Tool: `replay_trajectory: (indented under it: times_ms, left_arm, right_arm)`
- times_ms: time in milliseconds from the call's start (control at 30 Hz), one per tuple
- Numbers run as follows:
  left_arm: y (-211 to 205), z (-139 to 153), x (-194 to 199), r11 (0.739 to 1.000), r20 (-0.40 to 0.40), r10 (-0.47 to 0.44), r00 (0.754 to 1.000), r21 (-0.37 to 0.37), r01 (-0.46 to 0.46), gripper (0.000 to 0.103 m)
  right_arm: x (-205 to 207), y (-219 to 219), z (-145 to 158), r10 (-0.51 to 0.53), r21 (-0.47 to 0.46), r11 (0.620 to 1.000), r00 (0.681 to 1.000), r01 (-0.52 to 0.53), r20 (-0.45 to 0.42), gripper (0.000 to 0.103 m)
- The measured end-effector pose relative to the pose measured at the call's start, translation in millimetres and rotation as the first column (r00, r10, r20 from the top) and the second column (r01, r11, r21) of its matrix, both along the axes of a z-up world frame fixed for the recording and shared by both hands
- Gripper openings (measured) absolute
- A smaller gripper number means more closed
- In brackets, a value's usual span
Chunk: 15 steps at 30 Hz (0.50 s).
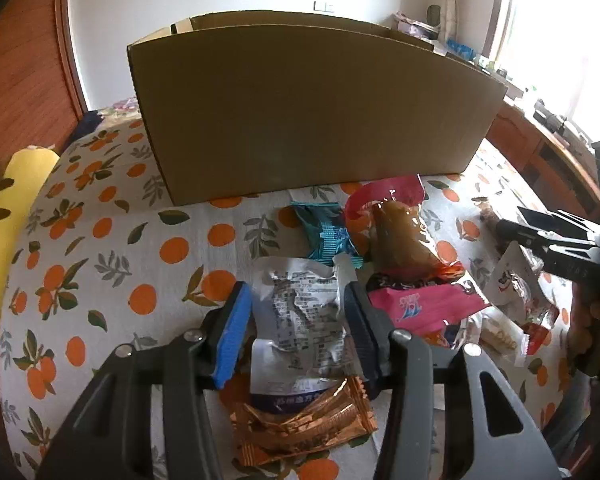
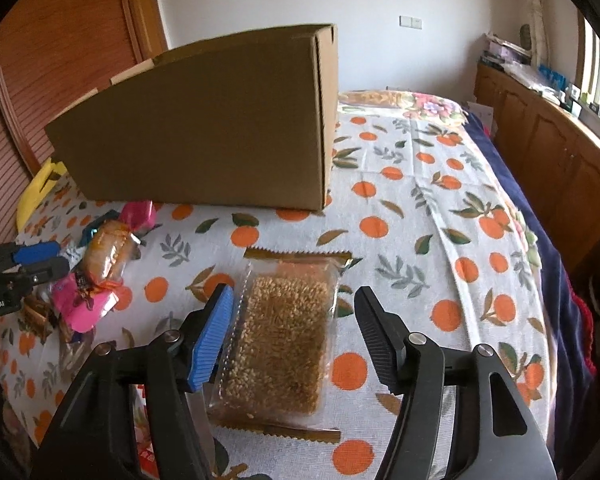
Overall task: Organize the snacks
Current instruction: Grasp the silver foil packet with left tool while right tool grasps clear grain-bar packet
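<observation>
Left gripper [image 1: 298, 312] clamps a crinkled white snack packet [image 1: 300, 320], both pads touching its sides. A copper-foil wrapper [image 1: 304, 428] lies at 6 o'clock under it; pink packet [image 1: 416, 306] at 3, teal packet [image 1: 328, 238] at 12, cardboard box [image 1: 312, 112] beyond. Right gripper [image 2: 296, 334] is open, jaws straddling a clear sesame-bar pack [image 2: 284, 340] flat on the orange-print tablecloth [image 2: 420, 200]; blue pad near its edge, contact unclear. The box sits at 11 o'clock there.
</observation>
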<state>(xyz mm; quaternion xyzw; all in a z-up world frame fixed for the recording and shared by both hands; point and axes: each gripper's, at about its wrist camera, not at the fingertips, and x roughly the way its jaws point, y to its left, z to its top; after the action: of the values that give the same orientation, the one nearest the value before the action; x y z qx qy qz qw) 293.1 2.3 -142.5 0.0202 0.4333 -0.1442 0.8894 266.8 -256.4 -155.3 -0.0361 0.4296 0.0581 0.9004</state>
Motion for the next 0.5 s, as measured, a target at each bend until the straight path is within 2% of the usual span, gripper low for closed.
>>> replay_trajectory:
  times_ms: [100, 200, 300, 400, 500]
  left_arm:
    - [-0.6, -2.4, 0.9, 1.000, -0.009, 0.002, 1.000, 0.000, -0.002, 0.052]
    - [0.4, -2.7, 2.1, 1.000, -0.008, 0.022, 1.000, 0.010, -0.022, 0.061]
    - [3.1, -4.4, 5.8, 0.999, -0.017, 0.042, 0.999, 0.000, -0.042, 0.067]
    - [4.1, -6.1, 8.2, 0.998, -0.022, 0.062, 0.998, -0.014, -0.062, 0.068]
    - [3.7, -8.2, 9.6, 0.997, -0.015, 0.080, 0.997, -0.015, -0.080, 0.069]
  right_arm:
    - [2.2, 1.3, -5.3, 0.005, 0.000, 1.000, 1.000, -0.005, -0.023, 0.065]
    - [3.8, 0.2, -6.9, -0.003, 0.005, 1.000, 1.000, 0.004, -0.031, 0.066]
    - [3.1, 8.1, -9.1, -0.003, -0.047, 0.999, 0.999, 0.002, -0.031, 0.067]
    - [3.3, 14.7, -11.5, 0.000, -0.089, 0.996, 0.999, -0.003, -0.034, 0.068]
    - [3.2, 13.0, -11.6, 0.001, -0.081, 0.997, 0.999, -0.004, -0.033, 0.069]
